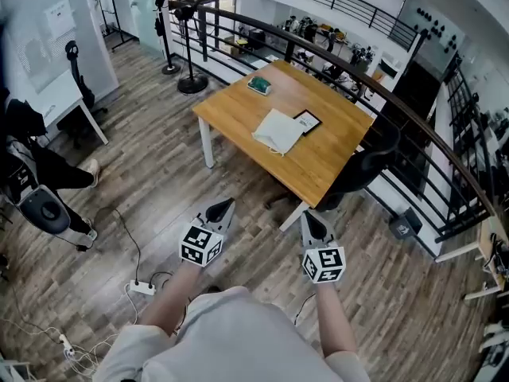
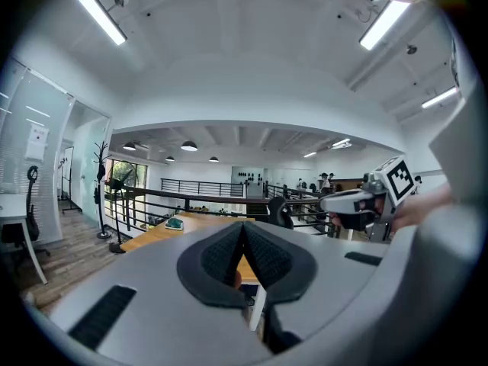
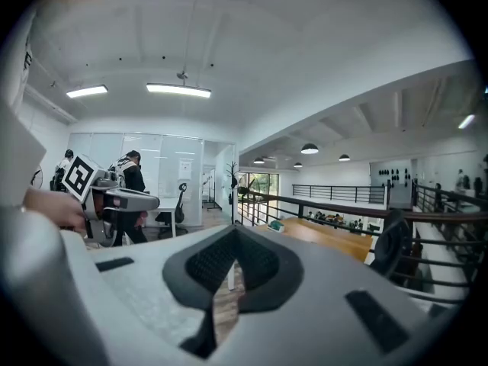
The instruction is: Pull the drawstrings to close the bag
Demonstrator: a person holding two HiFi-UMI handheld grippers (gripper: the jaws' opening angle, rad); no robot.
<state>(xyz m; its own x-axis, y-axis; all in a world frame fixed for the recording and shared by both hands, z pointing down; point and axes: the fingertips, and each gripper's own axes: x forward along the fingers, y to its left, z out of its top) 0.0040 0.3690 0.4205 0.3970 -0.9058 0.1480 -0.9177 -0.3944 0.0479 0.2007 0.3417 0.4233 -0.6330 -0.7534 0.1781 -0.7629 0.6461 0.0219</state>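
wooden floor [image 1: 151, 173] lies under both claws, and the table [image 1: 238, 114] stands well ahead of them. my left claw [image 1: 226, 207] is clenched, pads pressed together with nothing between them. my right claw [image 1: 310, 218] is clenched and empty as well. both point forward and slightly down. the bag [image 1: 278, 130] lies flat on the table top, well beyond the claw tips and roughly between their two lines, so neither claw is clearly nearer. it looks pale, thin and limp, close to square, turned cornerwise to me. i cannot make out the drawstrings or which edge is the mouth. a dark tablet [image 1: 307, 121] sits just beside its far right edge. i judge the task not yet started: both claws must reach forward and release first.
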